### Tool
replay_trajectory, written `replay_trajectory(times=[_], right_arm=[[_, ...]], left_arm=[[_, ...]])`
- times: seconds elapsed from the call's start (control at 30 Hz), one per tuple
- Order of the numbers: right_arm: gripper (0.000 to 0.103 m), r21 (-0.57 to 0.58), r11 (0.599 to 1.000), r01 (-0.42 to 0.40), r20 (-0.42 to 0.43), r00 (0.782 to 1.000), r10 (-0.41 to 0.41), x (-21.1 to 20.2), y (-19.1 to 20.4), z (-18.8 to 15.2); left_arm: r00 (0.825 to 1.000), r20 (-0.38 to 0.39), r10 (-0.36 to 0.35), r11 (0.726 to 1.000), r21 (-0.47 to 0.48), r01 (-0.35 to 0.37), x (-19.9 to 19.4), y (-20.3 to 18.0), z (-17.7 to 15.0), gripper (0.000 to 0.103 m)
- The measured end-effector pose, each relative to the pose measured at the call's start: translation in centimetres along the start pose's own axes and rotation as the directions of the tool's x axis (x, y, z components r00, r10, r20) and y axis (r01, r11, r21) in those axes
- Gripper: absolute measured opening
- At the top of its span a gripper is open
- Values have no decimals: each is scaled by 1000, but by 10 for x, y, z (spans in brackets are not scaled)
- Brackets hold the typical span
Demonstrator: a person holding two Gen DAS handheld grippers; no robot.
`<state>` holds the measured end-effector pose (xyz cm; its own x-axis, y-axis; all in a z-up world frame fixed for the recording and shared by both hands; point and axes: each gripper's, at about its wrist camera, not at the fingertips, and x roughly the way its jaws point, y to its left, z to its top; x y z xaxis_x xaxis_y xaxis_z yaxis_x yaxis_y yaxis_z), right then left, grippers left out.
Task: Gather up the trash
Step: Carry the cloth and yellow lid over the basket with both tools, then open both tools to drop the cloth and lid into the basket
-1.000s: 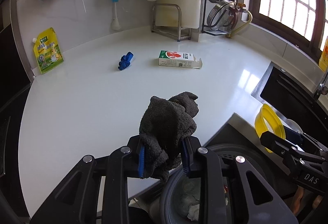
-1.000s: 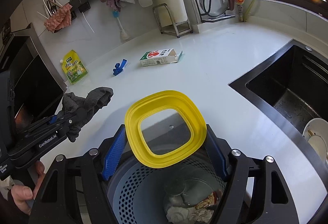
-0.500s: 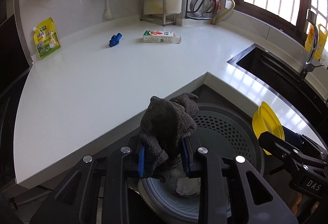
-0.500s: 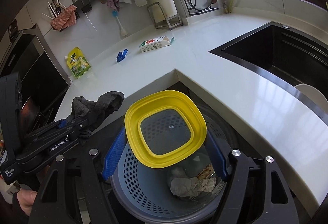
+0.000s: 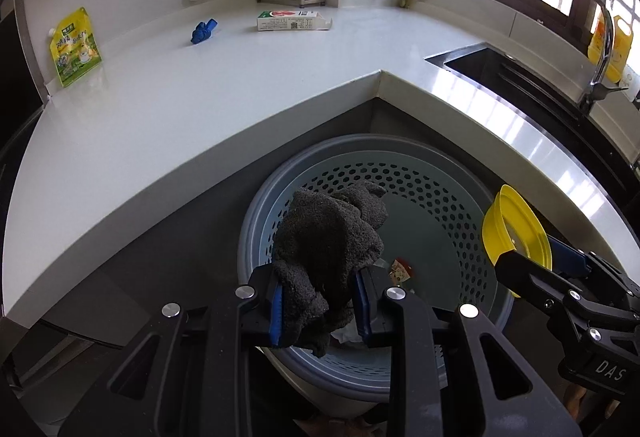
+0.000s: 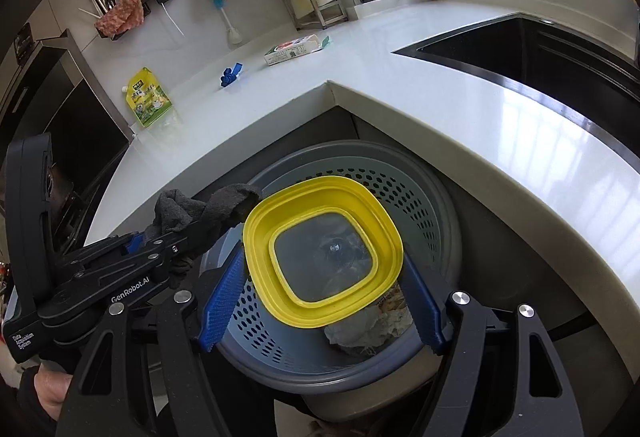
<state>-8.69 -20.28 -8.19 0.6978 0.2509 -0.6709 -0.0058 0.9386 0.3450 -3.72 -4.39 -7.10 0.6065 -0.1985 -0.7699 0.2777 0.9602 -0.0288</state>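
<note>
White kitchen worktop (image 5: 168, 109) corner | left gripper (image 5: 320, 303) clamps dark grey fuzzy cloth (image 5: 328, 237); right gripper (image 6: 320, 301) clamps yellow square lid (image 6: 320, 249) | release both centred over grey perforated bin (image 5: 460, 197)

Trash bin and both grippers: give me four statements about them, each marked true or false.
1. The left gripper is clamped on a dark grey cloth. True.
2. The right gripper holds a blue lid. False: it holds a yellow lid.
3. The trash bin is empty. False: crumpled paper and wrappers lie inside.
4. The milk carton lies on the countertop. True.
</note>
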Motion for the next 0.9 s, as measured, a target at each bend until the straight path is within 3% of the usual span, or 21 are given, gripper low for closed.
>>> replay_trajectory(times=[0.9], right_arm=[[72, 9, 1000, 24, -47, 999, -24, 17, -10, -3]], left_arm=[[997, -72, 2, 1000, -1, -2, 23, 1, -8, 29]])
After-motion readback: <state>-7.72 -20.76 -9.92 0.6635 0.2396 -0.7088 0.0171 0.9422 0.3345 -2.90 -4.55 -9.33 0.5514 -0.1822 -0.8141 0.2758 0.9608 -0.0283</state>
